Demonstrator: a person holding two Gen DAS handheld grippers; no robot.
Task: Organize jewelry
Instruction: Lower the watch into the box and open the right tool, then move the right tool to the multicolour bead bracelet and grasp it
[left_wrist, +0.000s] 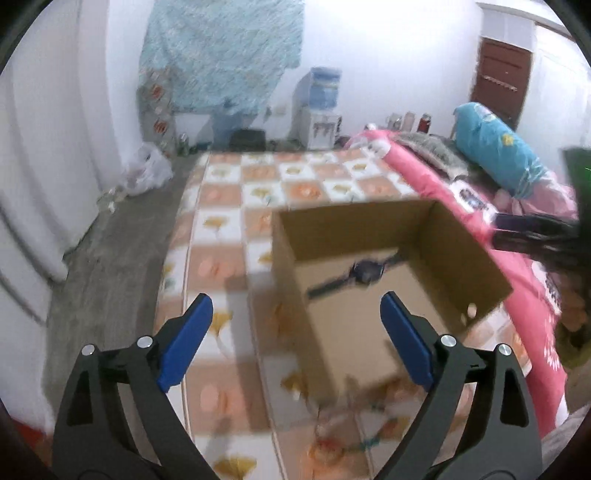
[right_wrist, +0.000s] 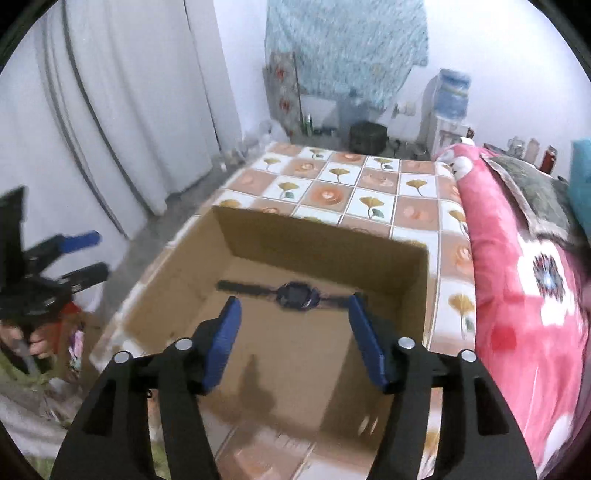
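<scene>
An open cardboard box (left_wrist: 476, 258) (right_wrist: 325, 236) stands on a bed with a tiled flower sheet. A dark wristwatch (left_wrist: 364, 272) (right_wrist: 297, 293) lies flat on the box floor near its far wall. My left gripper (left_wrist: 297, 306) is open and empty, held above the box's near left corner. My right gripper (right_wrist: 293, 308) is open and empty, held over the box just short of the watch. The left gripper also shows at the left edge of the right wrist view (right_wrist: 86, 254). The right gripper shows as a dark blur at the right edge of the left wrist view (left_wrist: 532, 232).
A pink flowered quilt (right_wrist: 517, 295) (left_wrist: 461, 192) lies along the right of the box, with a teal pillow (left_wrist: 495, 144) behind it. The flower sheet (right_wrist: 354, 184) (left_wrist: 229, 229) stretches beyond and left of the box. White curtains (right_wrist: 129, 110) and bare floor are on the left.
</scene>
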